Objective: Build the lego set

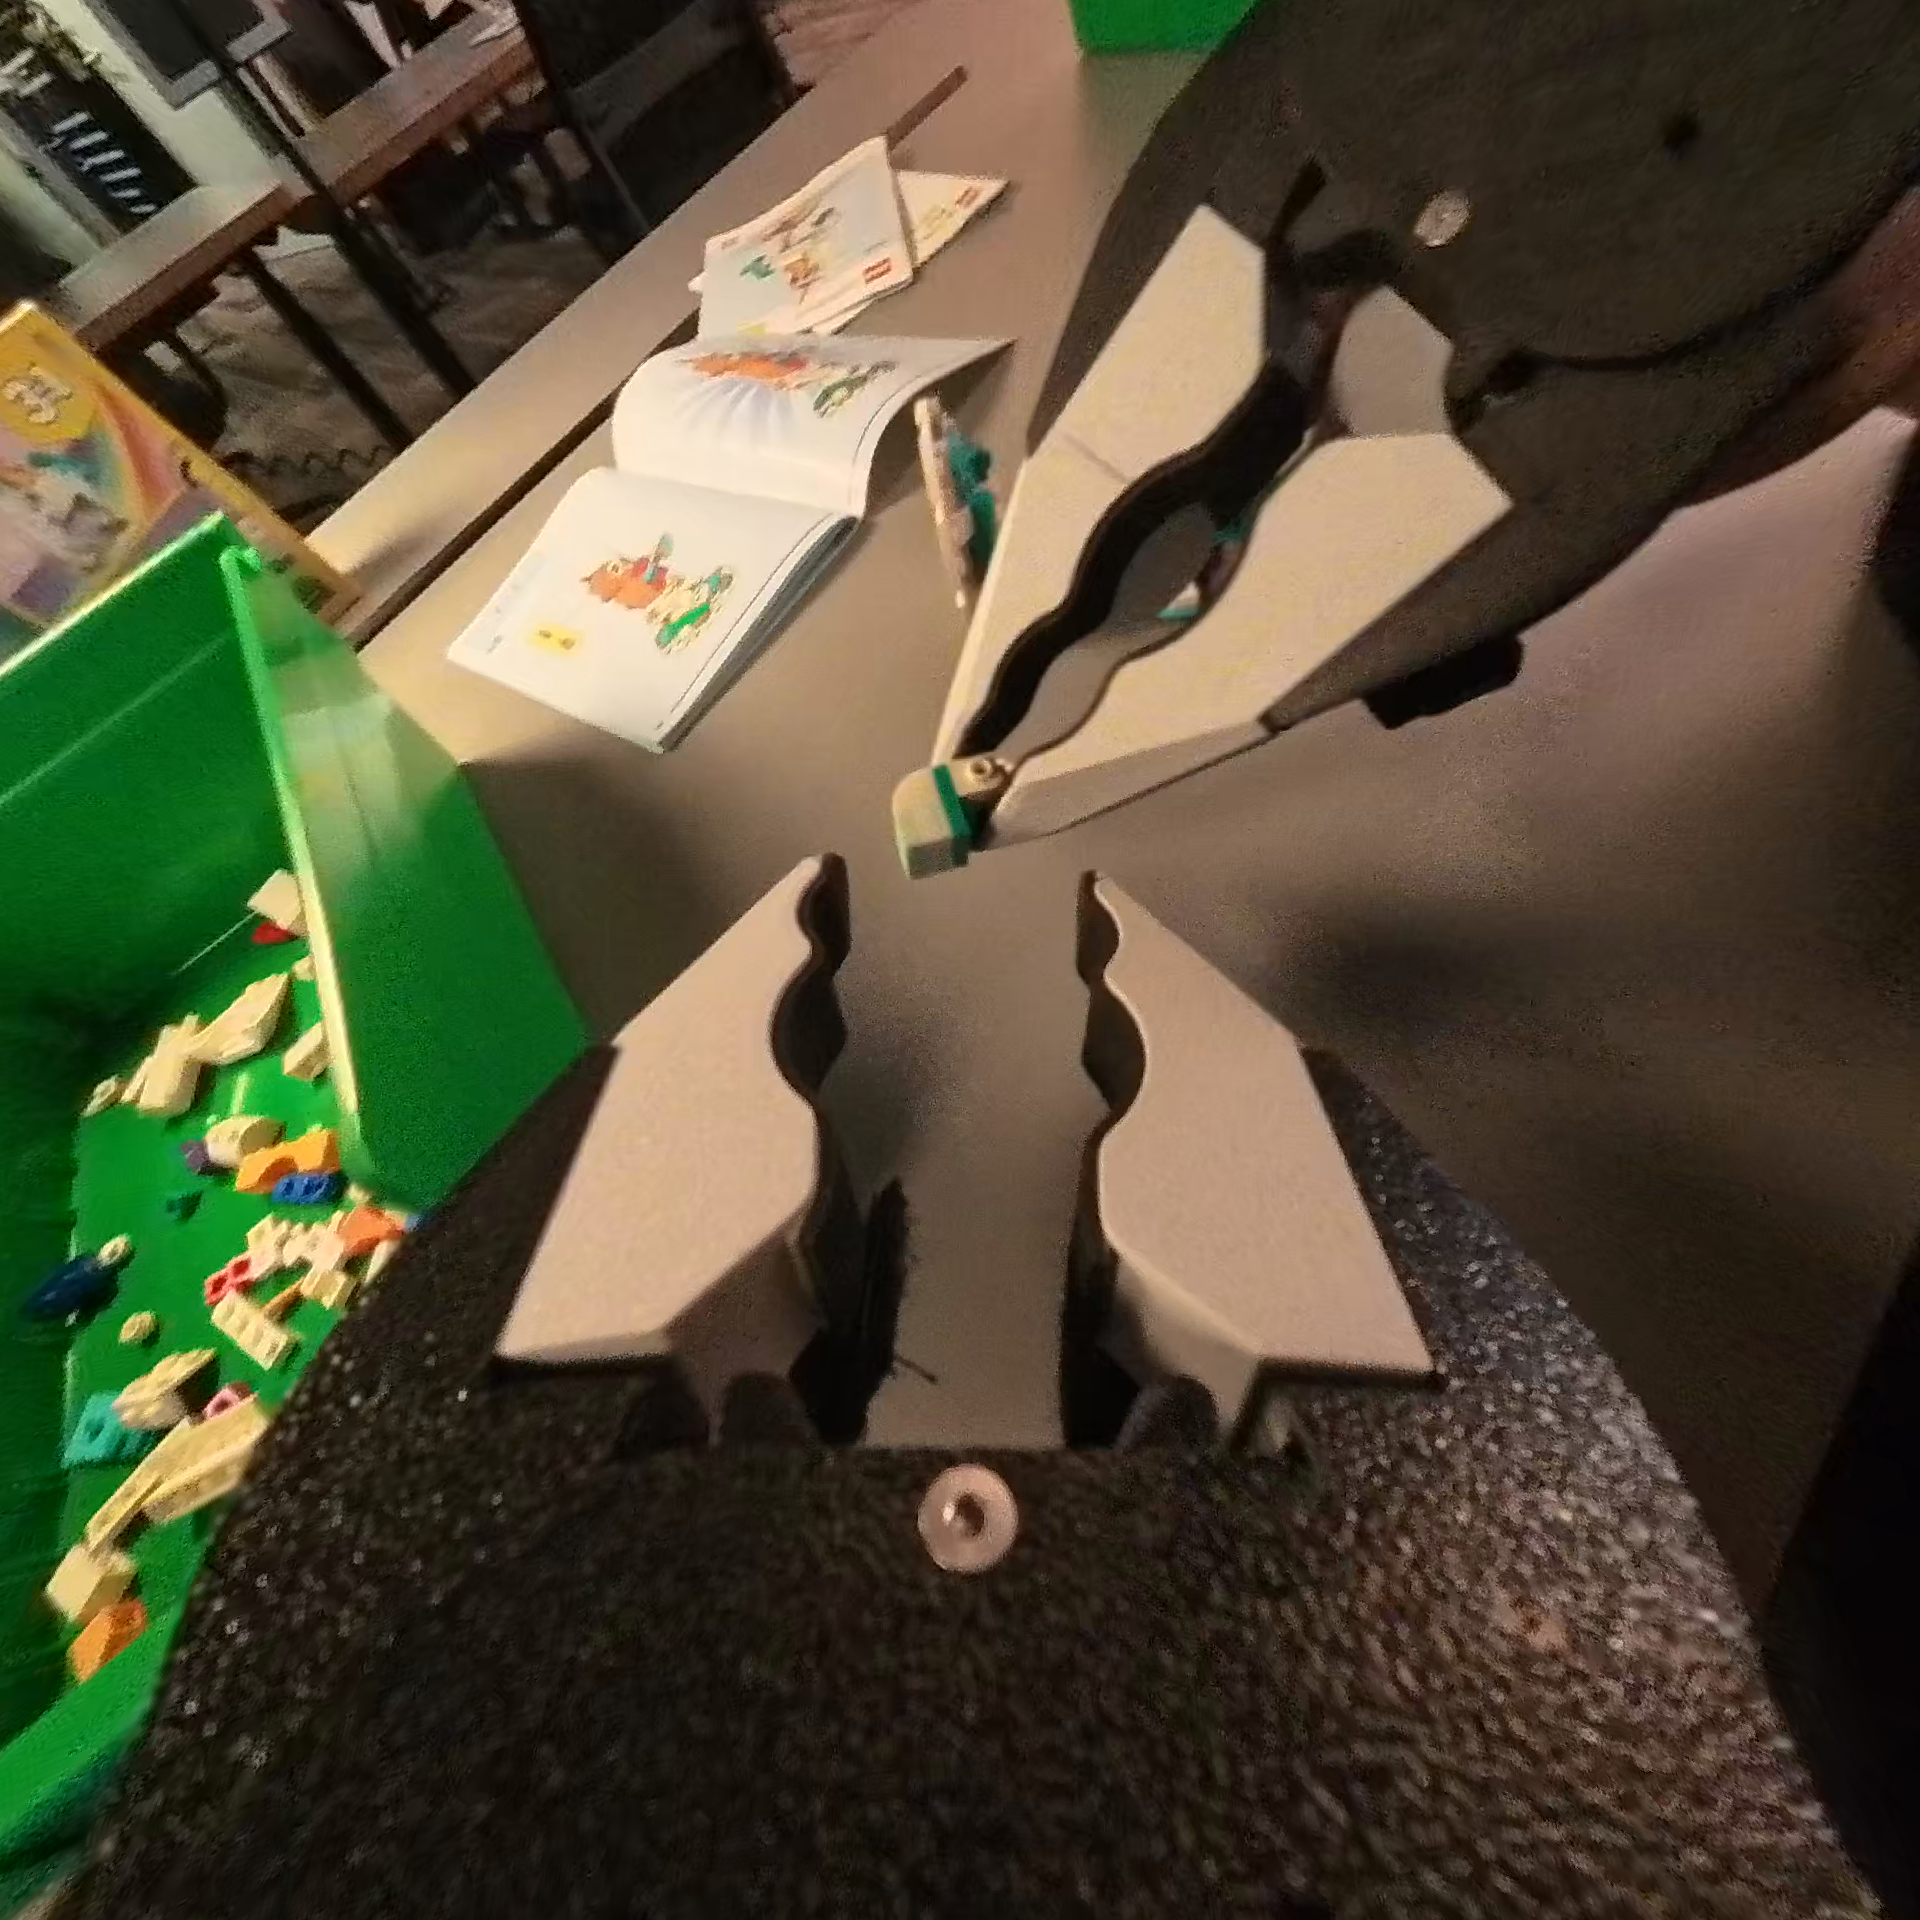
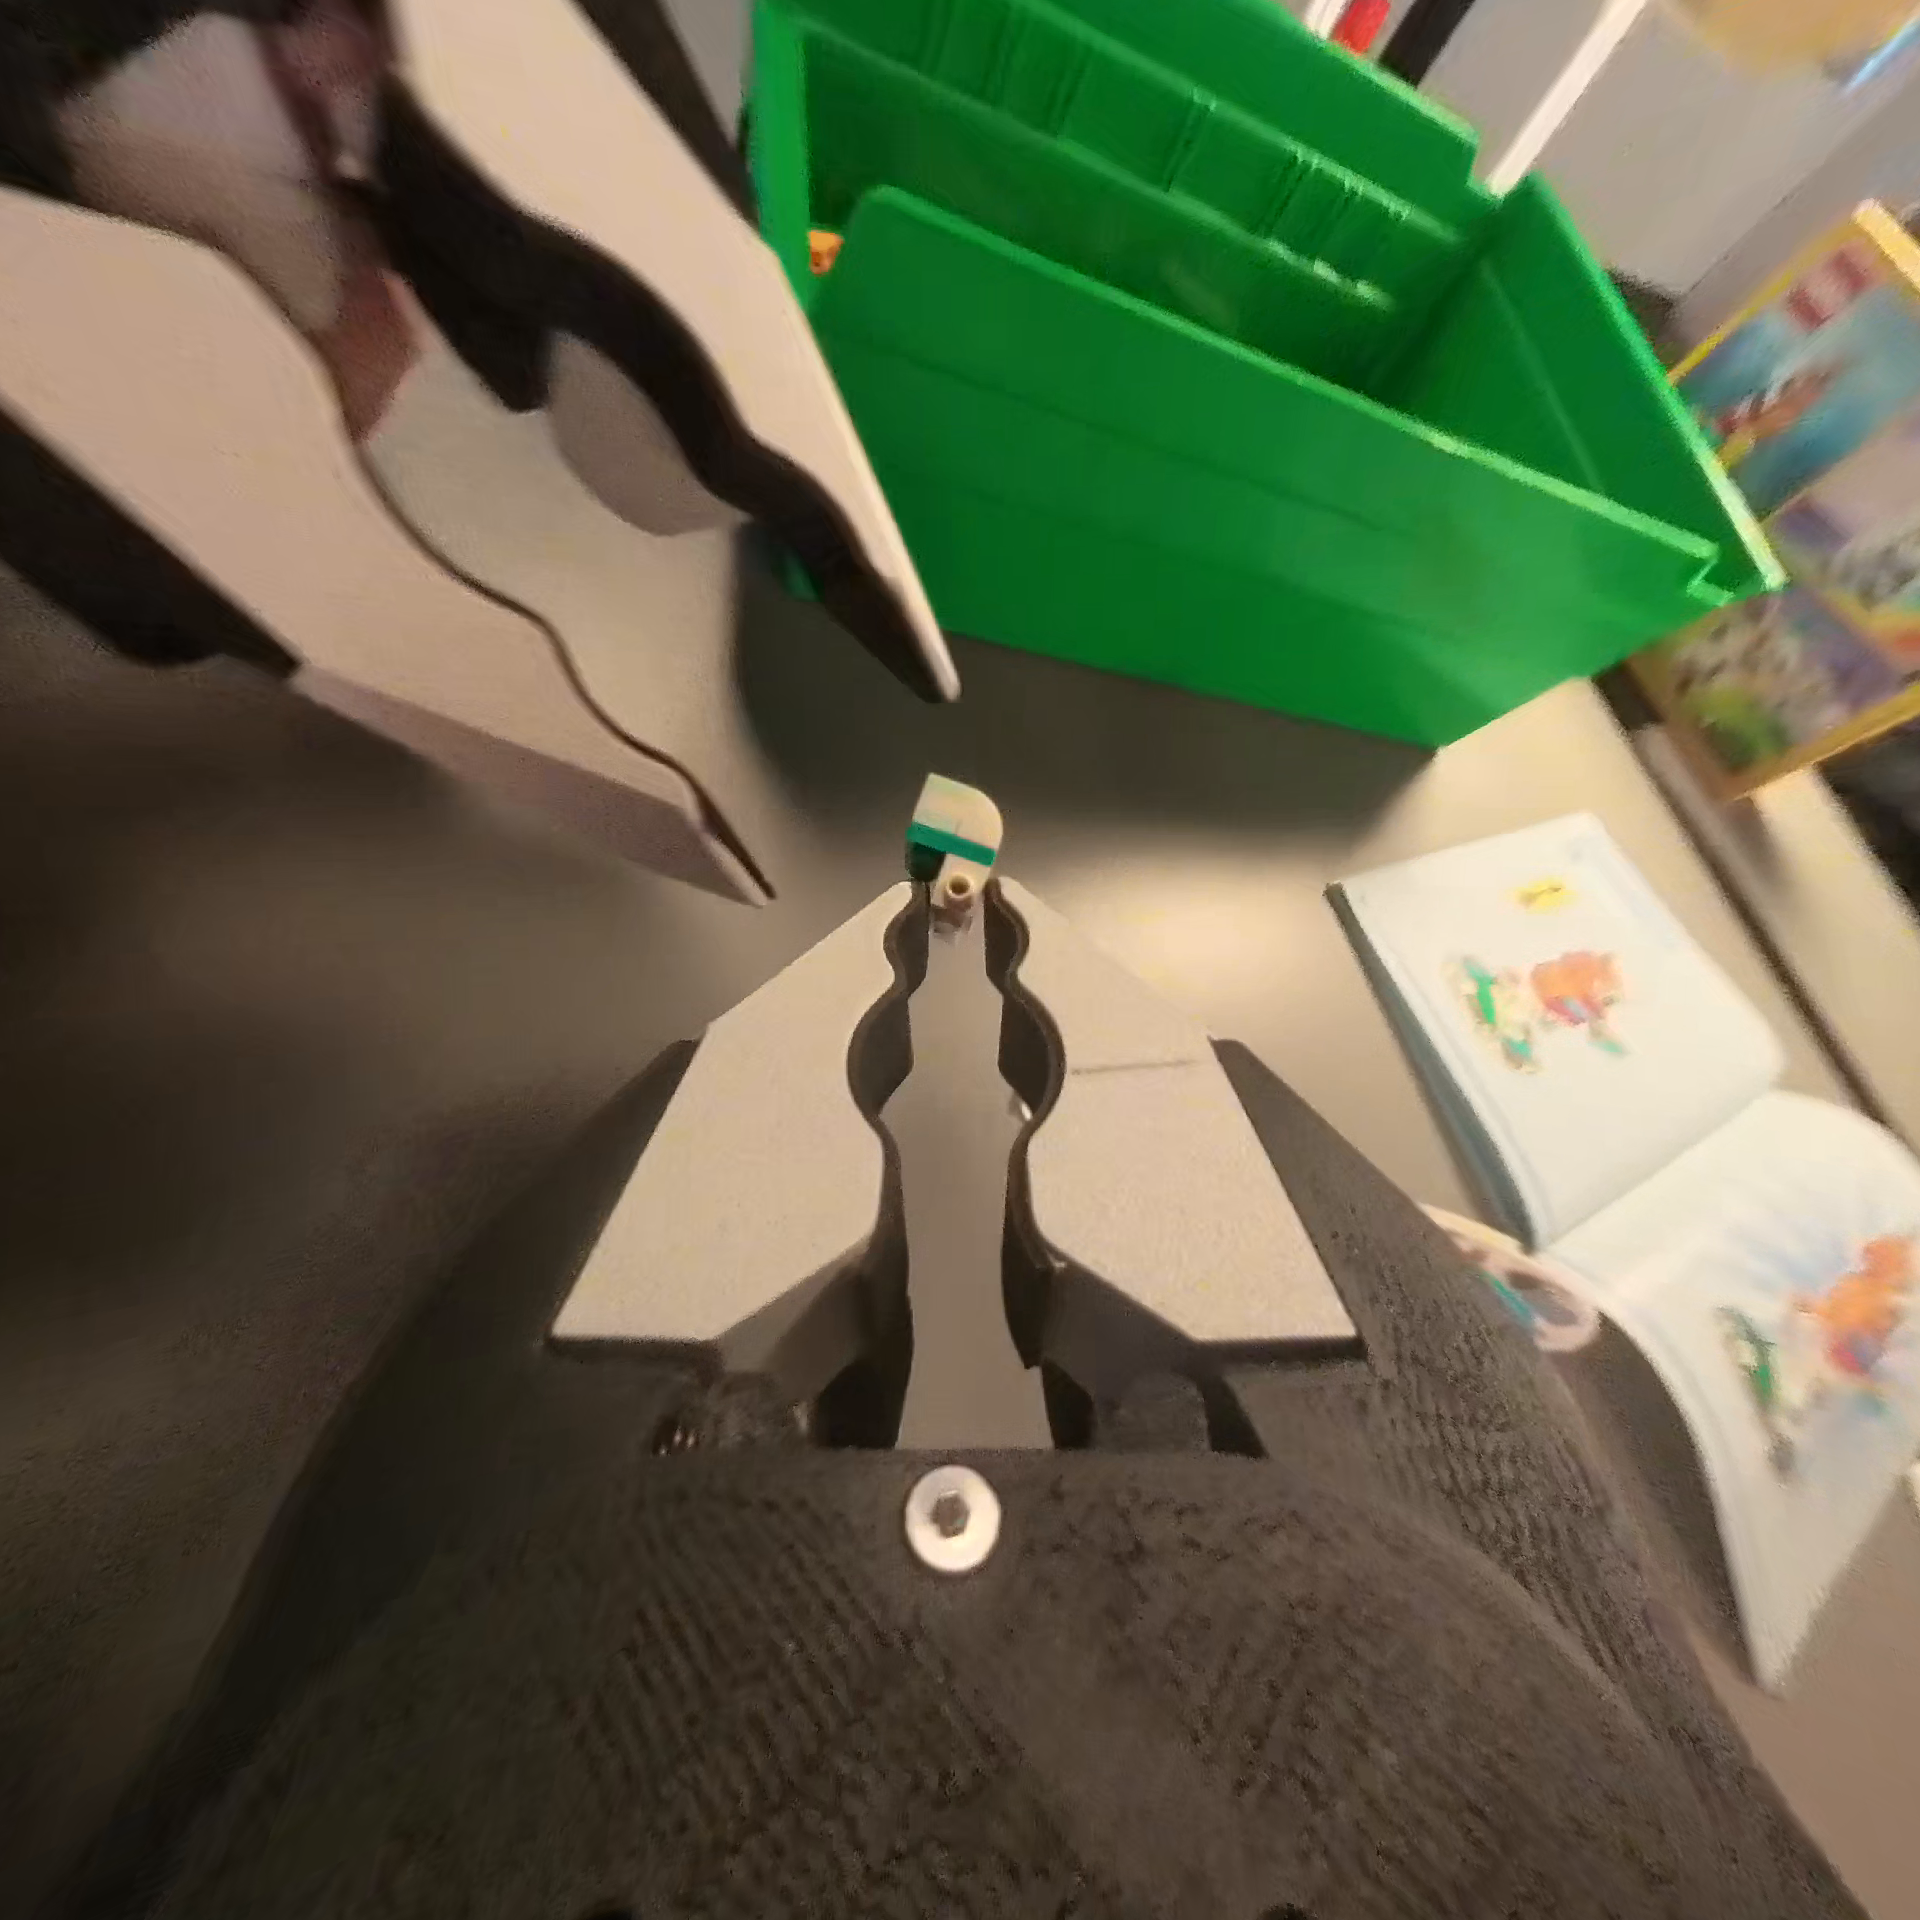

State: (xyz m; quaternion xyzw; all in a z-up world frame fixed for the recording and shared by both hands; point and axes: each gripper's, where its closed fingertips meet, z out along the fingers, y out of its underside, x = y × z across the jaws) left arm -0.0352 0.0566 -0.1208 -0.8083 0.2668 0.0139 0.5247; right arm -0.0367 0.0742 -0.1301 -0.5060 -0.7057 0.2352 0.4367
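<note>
My right gripper [image 2: 954, 896] is shut on a small brick piece [image 2: 956, 826], cream with a green band and a cream stud at its base. It grips the piece by the stud end and holds it above the grey table [image 2: 260, 1039]. In the left wrist view the right gripper [image 1: 977, 779] reaches in from the upper right, and the piece [image 1: 935, 826] sticks out past its tips. My left gripper [image 1: 961, 883] is open and empty, its fingertips just below the piece and apart from it. In the right wrist view the left gripper [image 2: 847, 790] shows at the upper left, open.
A green bin [image 1: 416, 883] with several loose bricks stands at the left; it also shows in the right wrist view [image 2: 1195, 468]. An open booklet [image 1: 707, 540] lies on the table, with more booklets [image 1: 831, 249] beyond it. A small teal and white build [image 1: 961, 488] lies beside the booklet. A colourful box [image 2: 1818, 468] stands behind the bin. My left and right fingertips are right by each other.
</note>
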